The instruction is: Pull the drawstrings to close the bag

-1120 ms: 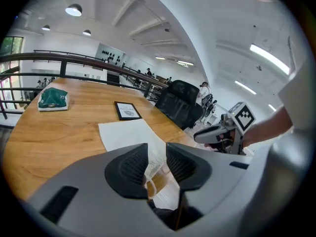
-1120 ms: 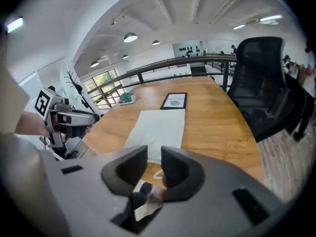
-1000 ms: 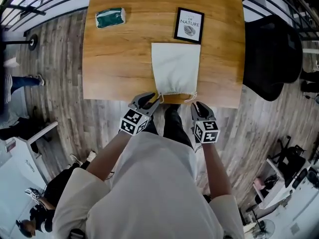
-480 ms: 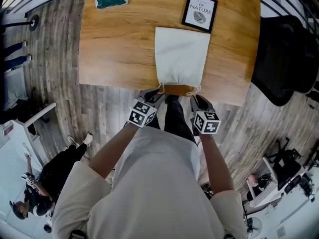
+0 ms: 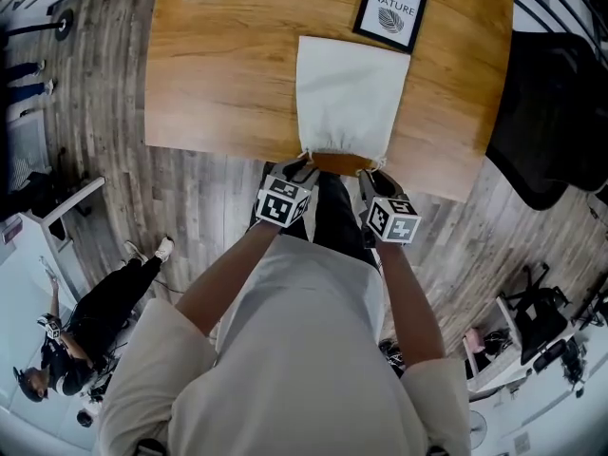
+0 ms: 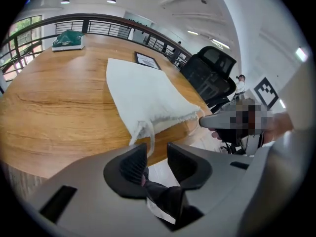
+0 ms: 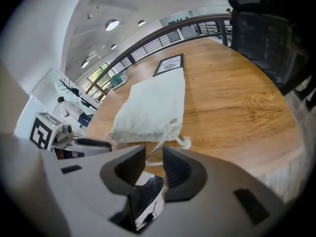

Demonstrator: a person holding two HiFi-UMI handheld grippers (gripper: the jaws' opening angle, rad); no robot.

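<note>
Cream cloth bag (image 5: 347, 93) lies on the bench (image 5: 218, 74), long axis 12-to-6, mouth at 6, its drawstrings (image 6: 146, 132) just at 12 of the left gripper (image 6: 155, 149), whose jaws have just been opening, and right gripper (image 7: 154, 152), both agape, clasping nothing.

The person wears a loose cream short-sleeved top (image 5: 285, 359) and dark trousers (image 5: 334, 224). The left tool (image 5: 302, 169) and the right tool (image 5: 372, 180) are matte grey, with black ribbed pads (image 6: 132, 164). Each bears a white cube (image 5: 284, 203) printed with black square markers.
</note>
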